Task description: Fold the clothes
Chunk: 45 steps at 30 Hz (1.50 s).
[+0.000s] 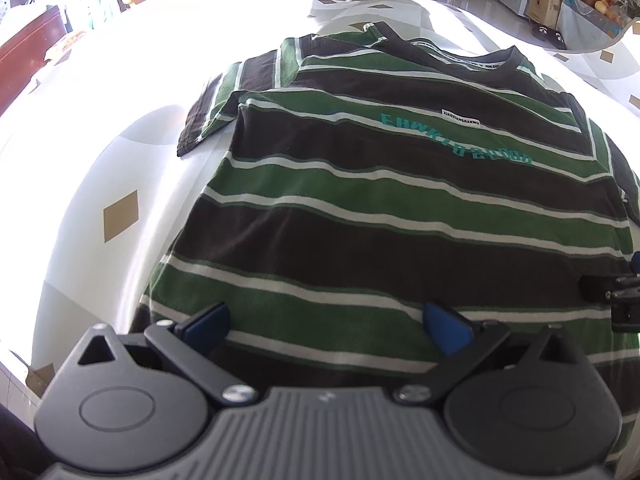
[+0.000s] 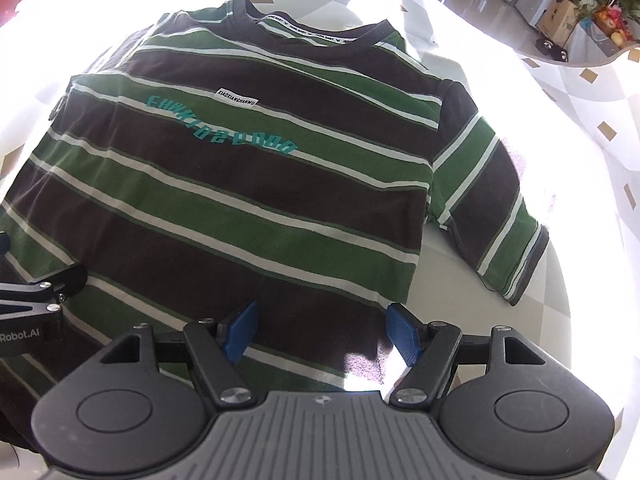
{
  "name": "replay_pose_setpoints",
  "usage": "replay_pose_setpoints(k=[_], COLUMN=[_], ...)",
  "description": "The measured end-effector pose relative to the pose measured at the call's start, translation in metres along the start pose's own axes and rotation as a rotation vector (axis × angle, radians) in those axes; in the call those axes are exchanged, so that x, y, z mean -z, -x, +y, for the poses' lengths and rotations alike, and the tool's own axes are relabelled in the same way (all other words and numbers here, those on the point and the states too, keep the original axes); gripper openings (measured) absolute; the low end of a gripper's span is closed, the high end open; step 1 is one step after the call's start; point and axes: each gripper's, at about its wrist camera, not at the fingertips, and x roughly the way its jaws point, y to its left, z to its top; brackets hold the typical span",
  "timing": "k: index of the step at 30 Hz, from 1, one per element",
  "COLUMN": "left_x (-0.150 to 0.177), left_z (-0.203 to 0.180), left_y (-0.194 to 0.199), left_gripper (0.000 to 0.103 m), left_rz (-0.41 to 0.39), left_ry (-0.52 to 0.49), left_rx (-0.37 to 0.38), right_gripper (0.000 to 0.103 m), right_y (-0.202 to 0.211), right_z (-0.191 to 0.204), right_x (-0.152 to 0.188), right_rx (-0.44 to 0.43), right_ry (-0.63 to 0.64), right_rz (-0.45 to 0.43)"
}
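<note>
Blue-padded fingers of the left gripper (image 1: 327,326) and right gripper (image 2: 323,330) spread wide, released, over the green, brown and white striped T-shirt (image 1: 400,200), low in frame.

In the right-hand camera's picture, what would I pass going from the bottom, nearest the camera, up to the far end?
Right gripper with open jaws → shirt hem → teal lettering → white label → dark collar → white patterned tablecloth.

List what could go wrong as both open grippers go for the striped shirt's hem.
1. The left gripper and right gripper hover open over the flat striped shirt; a pinch may catch only the top layer.
2. The left sleeve lies partly folded, so it could bunch.
3. Glare on the tablecloth hides the shirt's edges.
</note>
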Motion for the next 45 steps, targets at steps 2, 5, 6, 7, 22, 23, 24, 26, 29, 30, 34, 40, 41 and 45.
replay_pose_setpoints(k=[2, 5, 6, 7, 22, 23, 24, 26, 29, 30, 34, 40, 41, 45], left_x=[-0.001, -0.004, -0.005, -0.006, 0.006, 0.005, 0.003, -0.001, -0.008, -0.011, -0.027, -0.055, -0.060, -0.079], left_z=[0.000, -0.002, -0.002, -0.002, -0.023, -0.025, -0.025, -0.025, -0.024, -0.023, -0.026, -0.039, -0.042, -0.052], left_y=[0.000, -0.001, -0.002, -0.002, 0.007, 0.007, 0.007, 0.007, 0.010, 0.012, 0.010, -0.002, -0.004, -0.012], left_gripper=[0.103, 0.103, 0.103, 0.103, 0.103, 0.103, 0.103, 0.103, 0.103, 0.103, 0.103, 0.103, 0.103, 0.103], left_rz=[0.006, 0.032, 0.043, 0.051, 0.033, 0.038, 0.051, 0.084, 0.099, 0.090, 0.055, 0.024, 0.019, -0.001], left_ry=[0.001, 0.022, 0.031, 0.043, -0.013, -0.022, -0.031, -0.043, -0.072, -0.077, -0.113, -0.184, -0.196, -0.243], left_rx=[-0.002, -0.014, -0.020, -0.027, -0.045, -0.040, -0.030, -0.019, -0.041, -0.050, -0.078, -0.077, -0.076, -0.070], right_gripper=[0.069, 0.069, 0.069, 0.069, 0.073, 0.073, 0.073, 0.072, 0.070, 0.070, 0.069, 0.069, 0.069, 0.069], right_y=[-0.001, -0.003, -0.003, -0.004, -0.015, -0.015, -0.015, -0.015, -0.009, -0.007, 0.001, 0.003, 0.003, 0.000], right_z=[-0.005, -0.009, -0.008, -0.007, -0.014, -0.016, -0.017, -0.019, -0.016, -0.014, -0.010, -0.013, -0.014, -0.019], right_x=[0.000, -0.002, -0.004, -0.004, -0.020, -0.021, -0.022, -0.024, -0.021, -0.020, -0.019, -0.027, -0.029, -0.042], right_rx=[-0.034, -0.060, -0.056, -0.051, -0.054, -0.050, -0.047, -0.031, -0.019, -0.020, -0.044, -0.059, -0.053, -0.049], right_ry=[-0.002, -0.006, -0.007, -0.006, -0.042, -0.050, -0.058, -0.078, -0.081, -0.072, -0.040, -0.056, -0.062, -0.082], right_rz=[-0.003, 0.010, 0.017, 0.022, 0.039, 0.043, 0.047, 0.062, 0.074, 0.072, 0.035, -0.019, -0.027, -0.056])
